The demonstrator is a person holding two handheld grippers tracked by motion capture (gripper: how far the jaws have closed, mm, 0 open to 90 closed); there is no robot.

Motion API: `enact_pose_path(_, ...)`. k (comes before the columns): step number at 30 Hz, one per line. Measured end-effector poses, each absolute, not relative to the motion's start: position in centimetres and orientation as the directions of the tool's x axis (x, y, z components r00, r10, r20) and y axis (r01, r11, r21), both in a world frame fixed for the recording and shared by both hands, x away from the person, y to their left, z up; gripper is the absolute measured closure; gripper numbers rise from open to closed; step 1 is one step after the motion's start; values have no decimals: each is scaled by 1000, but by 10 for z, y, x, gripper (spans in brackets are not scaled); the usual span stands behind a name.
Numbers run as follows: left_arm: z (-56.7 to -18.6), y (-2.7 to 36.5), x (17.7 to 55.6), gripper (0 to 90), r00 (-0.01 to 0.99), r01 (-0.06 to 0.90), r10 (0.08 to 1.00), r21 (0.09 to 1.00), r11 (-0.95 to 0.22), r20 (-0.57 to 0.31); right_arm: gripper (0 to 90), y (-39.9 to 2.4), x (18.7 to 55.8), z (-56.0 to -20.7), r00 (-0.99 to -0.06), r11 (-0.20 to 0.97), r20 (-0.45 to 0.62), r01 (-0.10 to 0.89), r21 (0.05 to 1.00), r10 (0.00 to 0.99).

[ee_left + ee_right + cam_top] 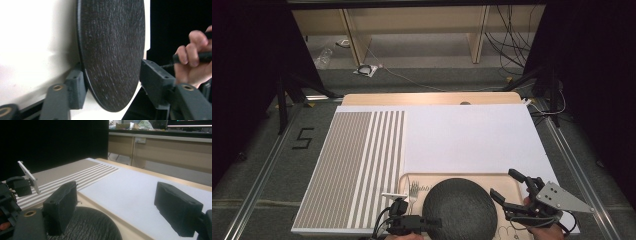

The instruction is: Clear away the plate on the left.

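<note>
The round plate (459, 207) lies in the wooden tray (512, 182) at the table's six o'clock edge. A fork (413, 191) lies at the plate's nine o'clock, the striped mat (357, 165) beyond it.

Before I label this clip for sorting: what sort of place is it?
Probably a lab recording bench: black curtains, loose floor cables, and a white-sheeted table with a round dark textured plate on a pale wooden tray.

We see the dark disc (460, 207) covering most of the tray (510, 181) and cut by the bottom edge. It hides part of the fork (413, 192). The tray's drawn marks (508, 231) are too small to read.
</note>
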State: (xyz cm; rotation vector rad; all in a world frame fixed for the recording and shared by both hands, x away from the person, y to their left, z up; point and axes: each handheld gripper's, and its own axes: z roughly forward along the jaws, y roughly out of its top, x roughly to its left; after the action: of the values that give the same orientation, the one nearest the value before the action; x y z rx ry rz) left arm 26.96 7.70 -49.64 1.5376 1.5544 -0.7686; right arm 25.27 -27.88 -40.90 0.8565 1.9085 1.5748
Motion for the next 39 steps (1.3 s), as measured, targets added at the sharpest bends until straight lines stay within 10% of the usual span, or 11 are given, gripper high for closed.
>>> enact_pose_path(20, -469, 99, 283, 330, 212, 951, 630, 306, 43, -747, 195, -278, 253, -409, -669, 125, 3, 143, 982, 743)
enact_pose_path(39, -423, 113, 276, 291, 526, 712, 716, 699, -76, -458, 194, -278, 253, -409, -670, 125, 7, 149, 981, 743)
